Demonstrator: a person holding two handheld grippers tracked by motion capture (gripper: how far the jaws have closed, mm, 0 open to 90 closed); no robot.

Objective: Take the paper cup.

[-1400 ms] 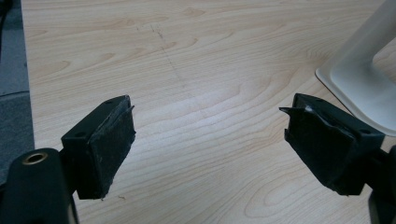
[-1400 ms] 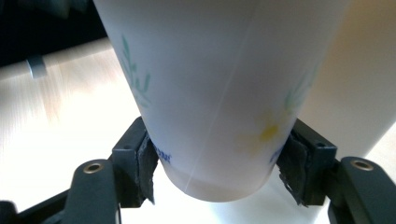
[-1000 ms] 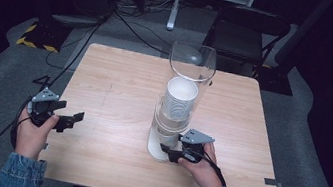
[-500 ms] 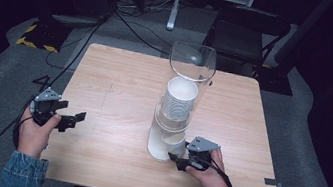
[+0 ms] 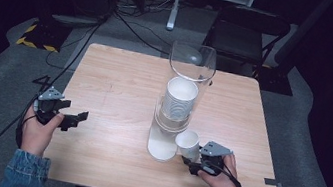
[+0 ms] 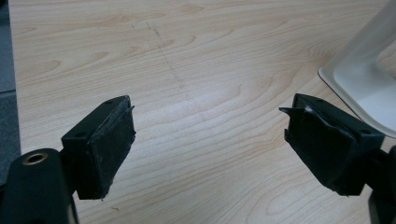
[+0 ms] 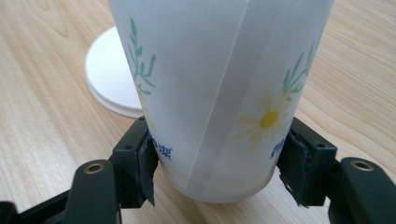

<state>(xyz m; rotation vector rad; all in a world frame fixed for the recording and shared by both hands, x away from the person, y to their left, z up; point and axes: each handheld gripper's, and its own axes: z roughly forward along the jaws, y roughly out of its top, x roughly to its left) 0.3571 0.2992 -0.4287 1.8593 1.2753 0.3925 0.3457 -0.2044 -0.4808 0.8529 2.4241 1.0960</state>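
Your right gripper [image 5: 193, 159] is clamped on a paper cup [image 5: 187, 143], with one black pad pressed against each side of the cup near its base; in the right gripper view you can see the cup [image 7: 219, 93] standing upright between them, white with a daisy and green sprigs printed on it. From above, the cup sits just beside the white base [image 5: 162, 146] of the cup dispenser [image 5: 180, 103], on its right, close to the near edge of the table [image 5: 116, 80]. Inside the dispenser's clear tube a stack of cups [image 5: 180, 98] stands with its open mouths facing up. In the right gripper view the round white base [image 7: 109, 77] lies flat on the wood just behind the cup you hold. Your left gripper [image 5: 74, 120] rests at the left side of the table, well apart from the dispenser, and it is released: its two pads stand wide with bare wood between them and grasp nothing. In the left gripper view a corner of the dispenser base [image 6: 362, 86] shows at the upper right, beyond the pads
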